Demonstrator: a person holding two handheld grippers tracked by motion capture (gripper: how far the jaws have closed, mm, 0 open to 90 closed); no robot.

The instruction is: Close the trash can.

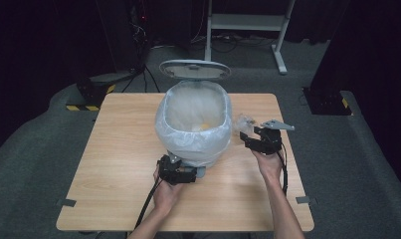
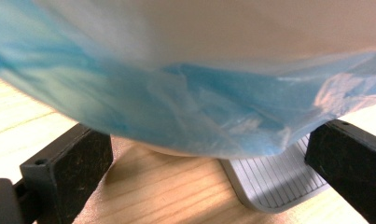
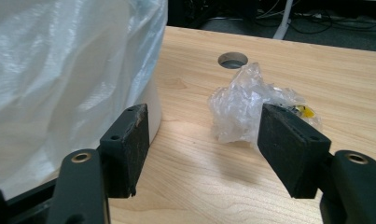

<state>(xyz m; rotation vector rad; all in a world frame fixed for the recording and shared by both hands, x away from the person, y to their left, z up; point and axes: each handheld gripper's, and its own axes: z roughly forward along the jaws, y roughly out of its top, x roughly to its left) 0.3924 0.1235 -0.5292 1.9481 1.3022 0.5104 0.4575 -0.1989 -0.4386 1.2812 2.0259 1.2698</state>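
Pale wooden table (image 1: 113, 164) on grey carpet (image 1: 34, 149), dark room; both grippers' fingers (image 3: 129, 140) apart, empty.

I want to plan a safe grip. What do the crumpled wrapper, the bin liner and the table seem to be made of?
The wrapper looks like thin clear plastic film: glossy, creased, see-through. The bin liner seems to be thin, milky, translucent plastic, wrinkled where it folds over the rim. The table shows a pale wood grain with a smooth matt finish; whether it is solid wood or laminate cannot be told.

One camera looks down from high on the whole table (image 1: 113, 164). Two ride the grippers, very close and low. All see the bin (image 1: 194, 124) (image 2: 185, 70) (image 3: 59, 70).
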